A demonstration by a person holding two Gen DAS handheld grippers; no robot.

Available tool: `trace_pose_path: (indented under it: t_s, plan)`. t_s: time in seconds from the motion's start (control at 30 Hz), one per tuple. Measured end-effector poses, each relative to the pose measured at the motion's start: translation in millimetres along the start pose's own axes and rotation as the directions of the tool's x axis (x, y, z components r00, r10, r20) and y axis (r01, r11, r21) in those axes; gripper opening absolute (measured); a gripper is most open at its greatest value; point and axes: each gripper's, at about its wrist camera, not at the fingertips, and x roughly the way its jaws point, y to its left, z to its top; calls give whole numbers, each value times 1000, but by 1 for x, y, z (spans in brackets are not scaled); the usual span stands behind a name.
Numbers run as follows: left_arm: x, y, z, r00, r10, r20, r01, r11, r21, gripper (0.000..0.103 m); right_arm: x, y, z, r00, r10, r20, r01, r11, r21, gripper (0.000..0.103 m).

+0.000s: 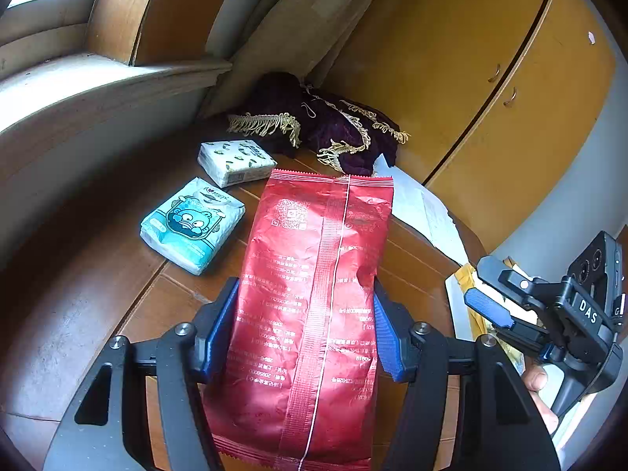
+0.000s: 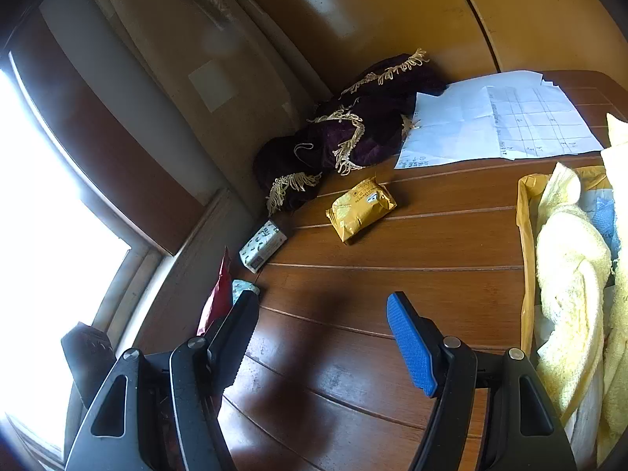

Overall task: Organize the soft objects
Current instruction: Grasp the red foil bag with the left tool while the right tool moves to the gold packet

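Red foil pouch [image 1: 314, 294] sits pinched between the blue pads of my left tool [image 1: 306, 329], lifted over the table [image 1: 165, 306], its long axis running straight ahead toward the tissue packs [image 1: 192, 223]. My right tool [image 2: 322, 337], nearer the yellow packet [image 2: 361, 208], hangs spread and empty.

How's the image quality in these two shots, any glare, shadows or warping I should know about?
Left wrist view: even light, sharp print on the red packet held in the left gripper, strong fisheye bending of the cabinet doors. Right wrist view: the window at left is blown out white, the open right gripper casts a dark shadow on the table, the corners go black.
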Motion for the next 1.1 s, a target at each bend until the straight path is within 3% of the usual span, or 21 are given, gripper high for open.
trace_pose_path:
  t_s: [0.47,1.1]
  plan:
    - [-1,0,-2,1000,-1,9,1,1000,-2,61,9,-4,-1,998,-51,-23,52,999,7,71]
    - [0,-1,-1,1000,14,1,-14,1000,-8,61,6,-9,2,997,-53,-56,56,997,58,71]
